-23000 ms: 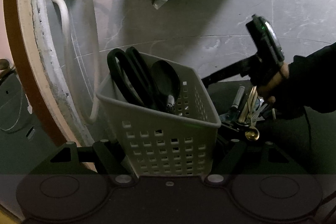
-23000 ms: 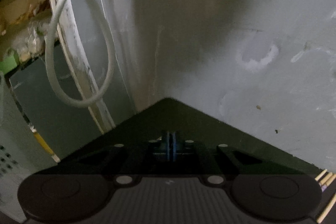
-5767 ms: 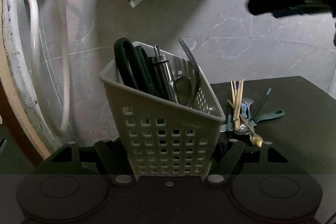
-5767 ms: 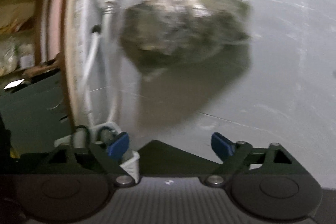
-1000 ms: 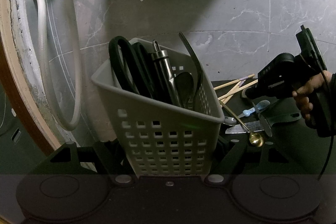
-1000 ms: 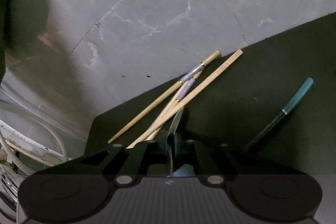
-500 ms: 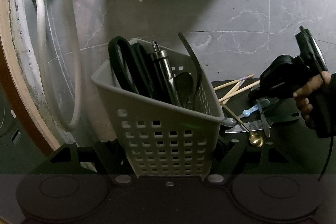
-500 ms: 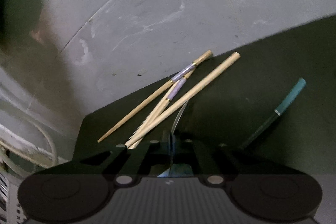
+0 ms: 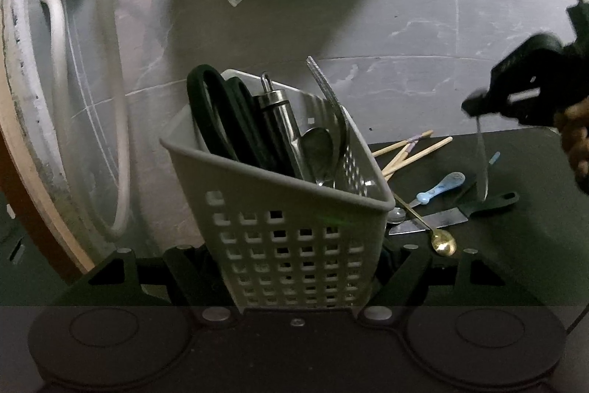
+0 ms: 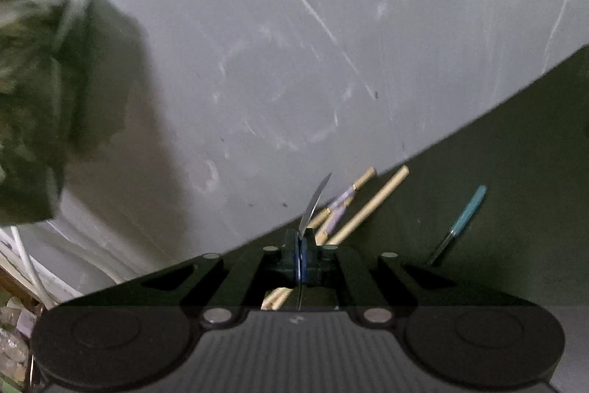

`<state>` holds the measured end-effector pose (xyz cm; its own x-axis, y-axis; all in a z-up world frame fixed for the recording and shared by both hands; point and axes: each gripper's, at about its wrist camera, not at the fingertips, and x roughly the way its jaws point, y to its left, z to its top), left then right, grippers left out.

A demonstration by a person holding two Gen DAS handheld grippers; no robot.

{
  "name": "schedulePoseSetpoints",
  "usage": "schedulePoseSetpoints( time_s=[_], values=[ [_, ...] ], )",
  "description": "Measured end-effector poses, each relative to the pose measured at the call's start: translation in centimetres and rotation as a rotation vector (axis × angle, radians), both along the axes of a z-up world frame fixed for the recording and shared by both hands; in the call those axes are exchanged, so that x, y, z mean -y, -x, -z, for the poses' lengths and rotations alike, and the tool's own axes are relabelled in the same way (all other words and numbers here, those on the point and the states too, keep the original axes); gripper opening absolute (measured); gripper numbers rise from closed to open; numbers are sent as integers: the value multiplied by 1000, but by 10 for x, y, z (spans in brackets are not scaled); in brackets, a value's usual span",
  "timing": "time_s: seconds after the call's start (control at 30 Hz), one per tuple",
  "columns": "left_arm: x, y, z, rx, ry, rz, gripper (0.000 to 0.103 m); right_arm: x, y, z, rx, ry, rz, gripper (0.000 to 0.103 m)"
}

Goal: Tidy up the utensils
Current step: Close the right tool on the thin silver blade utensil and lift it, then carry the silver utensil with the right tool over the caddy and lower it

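Right hand-held gripper (image 10: 301,260) just clamped its jaws on a thin metal blade (image 10: 313,205) and lifted it clear of the bench (image 9: 515,245); left hand-held gripper (image 9: 294,277) pinching the basket (image 9: 294,227); next, presumably drop it in

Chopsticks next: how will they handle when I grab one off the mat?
The chopsticks look thin, stiff and light, so a firm pinch should lift one. They seem round, so a nudge may roll them on the dark mat. They lie crossed, so lifting one probably shifts the others.
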<state>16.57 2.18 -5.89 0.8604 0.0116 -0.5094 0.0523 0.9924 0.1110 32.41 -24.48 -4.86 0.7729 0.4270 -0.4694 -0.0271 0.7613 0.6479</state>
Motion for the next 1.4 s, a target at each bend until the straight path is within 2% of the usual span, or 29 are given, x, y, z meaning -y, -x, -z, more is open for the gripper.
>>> schedulePoseSetpoints(
  time_s=[0.4,0.53,0.7,1.0,1.4],
  values=[
    [-11,1,5,25,24,71,77,-14,60,-82,229,17,34,2],
    [-14,4,6,27,26,94,77,-32,75,-105,311,8,-1,2],
    [-16,7,5,27,25,120,77,-64,85,-123,404,-6,-102,2],
    [-21,10,5,25,21,156,77,-123,95,-130,531,82,-231,2],
    [-22,9,6,27,23,165,77,-161,100,-109,537,200,-319,2]
  ],
)
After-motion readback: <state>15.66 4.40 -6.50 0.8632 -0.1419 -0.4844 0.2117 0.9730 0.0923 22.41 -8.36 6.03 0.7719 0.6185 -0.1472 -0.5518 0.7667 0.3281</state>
